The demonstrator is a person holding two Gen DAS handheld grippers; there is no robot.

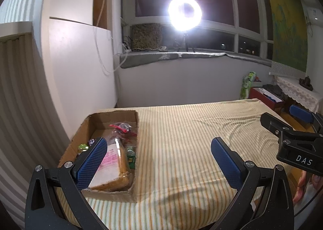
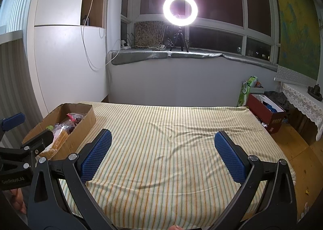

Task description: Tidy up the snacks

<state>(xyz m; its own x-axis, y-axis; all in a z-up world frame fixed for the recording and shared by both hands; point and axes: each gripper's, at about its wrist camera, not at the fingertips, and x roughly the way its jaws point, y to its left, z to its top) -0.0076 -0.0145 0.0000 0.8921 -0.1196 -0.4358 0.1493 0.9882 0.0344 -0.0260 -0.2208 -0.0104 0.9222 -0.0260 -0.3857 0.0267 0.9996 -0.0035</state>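
An open cardboard box (image 1: 113, 117) sits at the left edge of a striped cloth-covered table (image 1: 191, 129). It holds a bagged bread loaf (image 1: 115, 167), a red-and-clear snack bag (image 1: 123, 128) and small green packets (image 1: 131, 156). My left gripper (image 1: 159, 159) is open and empty, its left finger over the box's near end. My right gripper (image 2: 162, 155) is open and empty above the bare cloth, right of the box (image 2: 80, 129). The right gripper's body shows at the right edge of the left wrist view (image 1: 292, 139).
A bright ring light (image 1: 184, 12) stands on the window sill behind the table. A white cabinet (image 1: 76, 58) is left of the box. A red box (image 2: 266, 113) and green packs (image 2: 245, 90) sit on the floor at the right, beside a lace-covered shelf (image 2: 302, 100).
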